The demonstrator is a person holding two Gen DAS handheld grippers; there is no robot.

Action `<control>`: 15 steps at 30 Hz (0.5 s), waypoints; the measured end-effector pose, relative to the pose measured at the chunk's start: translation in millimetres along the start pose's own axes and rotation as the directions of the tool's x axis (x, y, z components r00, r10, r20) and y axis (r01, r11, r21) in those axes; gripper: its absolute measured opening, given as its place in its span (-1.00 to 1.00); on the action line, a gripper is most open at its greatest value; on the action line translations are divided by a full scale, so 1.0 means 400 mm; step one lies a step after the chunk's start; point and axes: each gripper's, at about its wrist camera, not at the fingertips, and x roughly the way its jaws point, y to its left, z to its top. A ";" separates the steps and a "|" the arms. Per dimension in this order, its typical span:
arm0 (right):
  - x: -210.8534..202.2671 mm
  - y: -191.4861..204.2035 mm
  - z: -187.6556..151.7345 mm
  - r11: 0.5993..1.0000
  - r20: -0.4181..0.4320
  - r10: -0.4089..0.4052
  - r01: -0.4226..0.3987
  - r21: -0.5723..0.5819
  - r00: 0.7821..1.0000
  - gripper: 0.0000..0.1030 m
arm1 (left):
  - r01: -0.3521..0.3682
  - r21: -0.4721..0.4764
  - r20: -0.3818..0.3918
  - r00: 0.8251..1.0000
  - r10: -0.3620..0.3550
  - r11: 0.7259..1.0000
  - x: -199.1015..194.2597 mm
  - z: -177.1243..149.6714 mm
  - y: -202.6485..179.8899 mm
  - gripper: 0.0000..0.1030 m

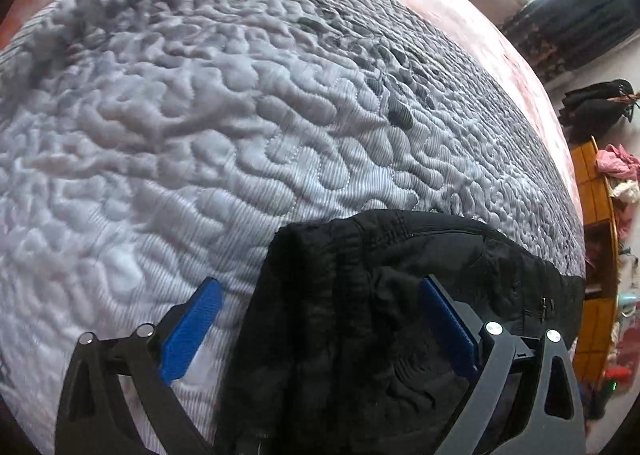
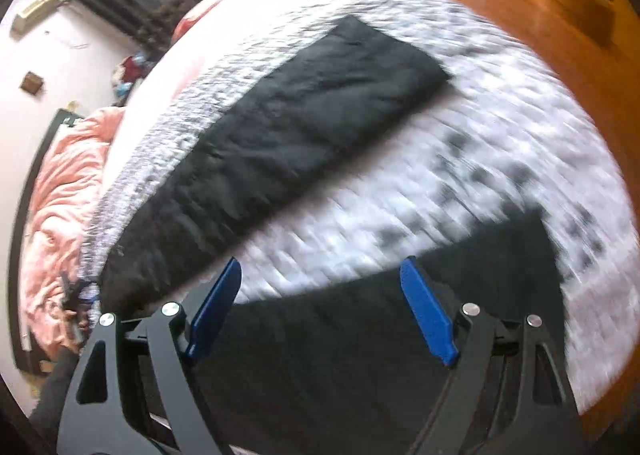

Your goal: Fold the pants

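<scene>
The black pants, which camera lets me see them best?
The right wrist view. There the black pants show both legs across the gray quilt, one long leg laid out flat. The left wrist view shows only a bunched-up end between the fingers of the open left claw.

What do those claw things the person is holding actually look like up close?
Both look alike. The left claw and right claw each have two flat, bright blue fingers with ridged faces, mounted on black and dark grey angular arms with triangular cut-outs, joined by round silver pins. No cables, markings or sleeves show.
</scene>
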 end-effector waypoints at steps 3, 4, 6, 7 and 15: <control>0.031 0.015 0.103 0.998 0.002 0.048 -0.048 -0.030 0.999 0.59 | 0.035 0.027 -0.017 0.999 -0.035 0.999 0.002 0.002 -0.015 0.37; 0.041 0.020 0.144 0.997 0.004 0.062 -0.062 -0.040 0.998 0.59 | 0.028 0.028 -0.030 0.999 -0.027 0.999 0.006 0.002 -0.019 0.15; 0.065 0.013 0.238 0.997 0.013 0.068 -0.067 -0.049 0.998 0.60 | 0.031 0.023 -0.035 0.999 -0.030 0.999 0.008 0.003 -0.027 0.02; 0.078 0.005 0.286 0.997 0.018 0.066 -0.065 -0.043 0.998 0.60 | 0.026 0.016 -0.031 0.999 -0.026 1.000 0.008 0.003 -0.028 0.00; 0.251 -0.108 0.603 0.999 -0.005 -0.036 0.036 -0.019 0.999 0.61 | 0.022 -0.069 0.036 0.999 -0.019 0.997 0.010 -0.007 -0.006 -0.28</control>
